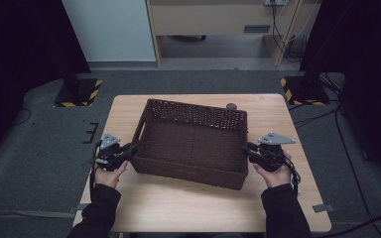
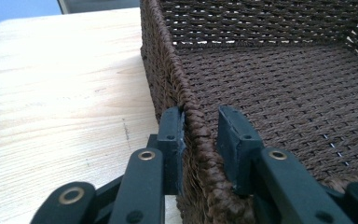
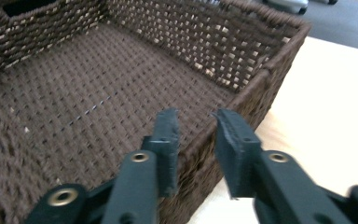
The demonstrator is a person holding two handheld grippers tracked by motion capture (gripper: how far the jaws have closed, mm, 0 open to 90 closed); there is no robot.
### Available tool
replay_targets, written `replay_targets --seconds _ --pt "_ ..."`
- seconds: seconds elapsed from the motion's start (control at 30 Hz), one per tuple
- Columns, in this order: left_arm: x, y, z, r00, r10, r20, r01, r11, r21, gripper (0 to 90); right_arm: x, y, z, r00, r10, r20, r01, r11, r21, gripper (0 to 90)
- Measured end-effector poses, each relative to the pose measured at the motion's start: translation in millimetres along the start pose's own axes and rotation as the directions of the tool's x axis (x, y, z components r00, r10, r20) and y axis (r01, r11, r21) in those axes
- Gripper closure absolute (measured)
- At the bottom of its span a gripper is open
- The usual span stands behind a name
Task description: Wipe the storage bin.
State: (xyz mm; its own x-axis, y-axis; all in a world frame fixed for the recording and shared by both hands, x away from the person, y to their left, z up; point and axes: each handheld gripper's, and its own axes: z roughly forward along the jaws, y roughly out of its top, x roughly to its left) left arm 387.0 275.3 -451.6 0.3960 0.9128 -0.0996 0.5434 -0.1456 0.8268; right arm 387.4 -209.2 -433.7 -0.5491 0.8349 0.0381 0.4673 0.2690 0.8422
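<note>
The person's two dark sleeves are entering the high view from the near edge of the table point(image 1: 178, 208), each hand carrying a gripper. Item one, the left gripper point(image 1: 128, 150): it is sitting at the left end of the woven basket point(image 1: 193, 144), and in the left gripper view point(image 2: 200, 135) its two black jaws are straddling the braided rim of that end wall, one jaw outside over the wood and one inside over the basket floor; the outer pad is touching the weave, the inner one is standing just off the rim, yet the jaws are drawn nearly as tight as they go, so the claw is clenching on the rim. Item two, the right gripper point(image 1: 250, 150): it is sitting at the basket's right end, and in the right gripper view point(image 3: 196, 135) its jaws are bracketing the right wall's rim with daylight showing on both sides, so this claw is standing released. Item three, the basket itself: dark brown, rectangular, lying on the middle of the light wooden table, turned slightly askew, between the two grippers. Item four, a small round dark object point(image 1: 231, 106): it is lying on the table just beyond the basket's far right corner.
</note>
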Motion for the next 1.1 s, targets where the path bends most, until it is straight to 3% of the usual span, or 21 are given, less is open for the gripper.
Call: replay_targets --seconds 0.13,0.23,0.33,0.4,0.57,0.77,1.0,1.1 --pt "0.6 2.0 5.8 0.9998 0.011 -0.015 -0.011 0.9999 0.004 73.1 -5.0 5.2 6.7 0.9997 -0.005 0.022 0.006 0.999 -0.043 61.1" --pt "1.6 2.1 7.4 0.9998 0.011 -0.019 -0.011 0.9999 0.003 73.0 -9.6 5.1 15.9 0.9991 0.0 0.043 0.002 0.999 -0.036 63.1" --pt "2.7 2.3 4.3 0.9998 0.01 -0.018 -0.011 0.9999 -0.011 68.3 -11.5 1.4 20.4 0.9993 0.02 0.032 -0.019 0.999 -0.035 65.0" --pt "3.4 2.9 0.1 0.9999 0.005 -0.013 -0.005 0.9995 -0.03 64.7 -11.1 2.0 17.9 0.9989 0.038 0.026 -0.038 0.999 -0.028 67.8" --pt "-0.2 4.6 -13.4 0.9999 0.015 -0.004 -0.015 0.9983 -0.056 56.9 -6.5 0.8 12.3 0.9993 0.024 0.028 -0.023 0.999 -0.022 69.0" --pt "-5.7 2.6 -23.7 0.9998 0.019 -0.008 -0.02 0.997 -0.075 55.0 4.2 -8.0 -2.3 0.9999 0.011 0.002 -0.011 1.0 -0.026 67.9" --pt "-6.7 -0.7 -27.0 0.9995 0.016 -0.026 -0.018 0.997 -0.076 55.9 8.9 -7.9 -5.8 1.0 -0.005 0.007 0.005 1.0 -0.019 65.1" --pt "-5.5 -0.3 -23.3 0.9989 0.019 -0.042 -0.022 0.9968 -0.076 61.7 6.7 -6.3 -4.9 0.9994 -0.013 0.032 0.015 0.999 -0.046 59.5"
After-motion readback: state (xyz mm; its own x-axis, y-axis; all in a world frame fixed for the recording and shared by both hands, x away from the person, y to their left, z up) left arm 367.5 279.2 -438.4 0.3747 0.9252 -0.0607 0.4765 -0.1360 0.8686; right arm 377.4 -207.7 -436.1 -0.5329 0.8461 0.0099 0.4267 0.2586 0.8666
